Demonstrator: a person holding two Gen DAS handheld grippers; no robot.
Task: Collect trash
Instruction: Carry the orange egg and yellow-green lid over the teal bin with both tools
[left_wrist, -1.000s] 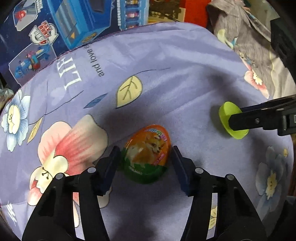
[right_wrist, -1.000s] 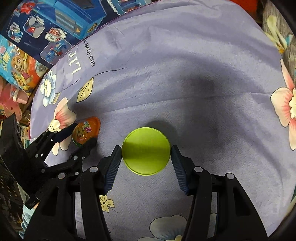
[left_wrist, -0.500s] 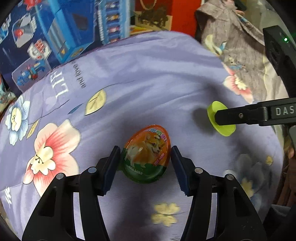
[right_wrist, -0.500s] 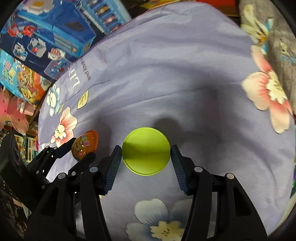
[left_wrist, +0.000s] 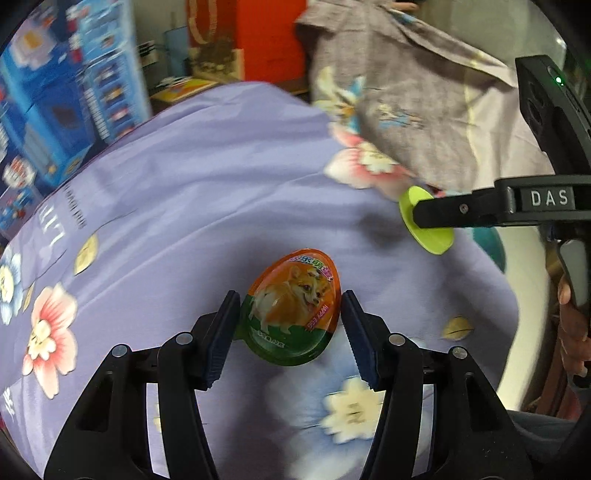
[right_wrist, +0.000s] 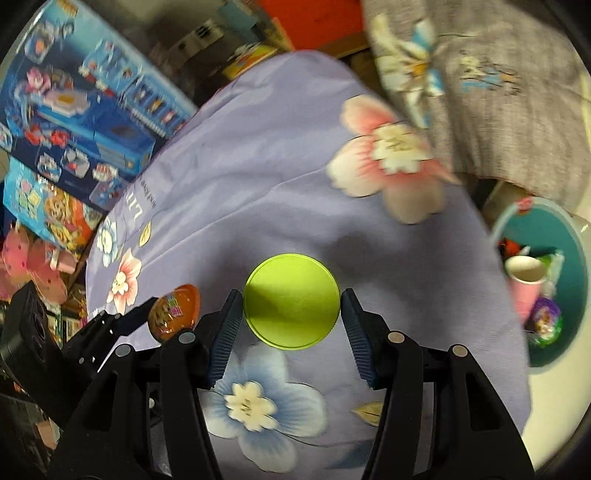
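Note:
My left gripper (left_wrist: 291, 325) is shut on an orange and green egg-shaped toy package (left_wrist: 291, 310) with a dog picture, held above the purple flowered sheet (left_wrist: 207, 192). My right gripper (right_wrist: 291, 314) is shut on a round lime-green lid (right_wrist: 291, 301), its pads pressing both edges. In the left wrist view the lid (left_wrist: 430, 236) hangs at the right, edge-on in the right gripper's fingers (left_wrist: 443, 212). The right wrist view has the egg package (right_wrist: 173, 312) at lower left in the left gripper. A teal bin (right_wrist: 574, 266) with a pink paper cup (right_wrist: 524, 284) and wrappers sits at the right edge.
Blue toy boxes (right_wrist: 81, 110) stand along the far left of the bed. A grey flowered cloth (left_wrist: 424, 92) lies heaped at the upper right. A red box (left_wrist: 273, 37) stands behind the bed. A person's hand (left_wrist: 572, 325) grips the right tool's handle.
Both grippers have lifted their objects off the sheet and carried them rightward toward the bed's edge. The teal bin has come into the right wrist view.

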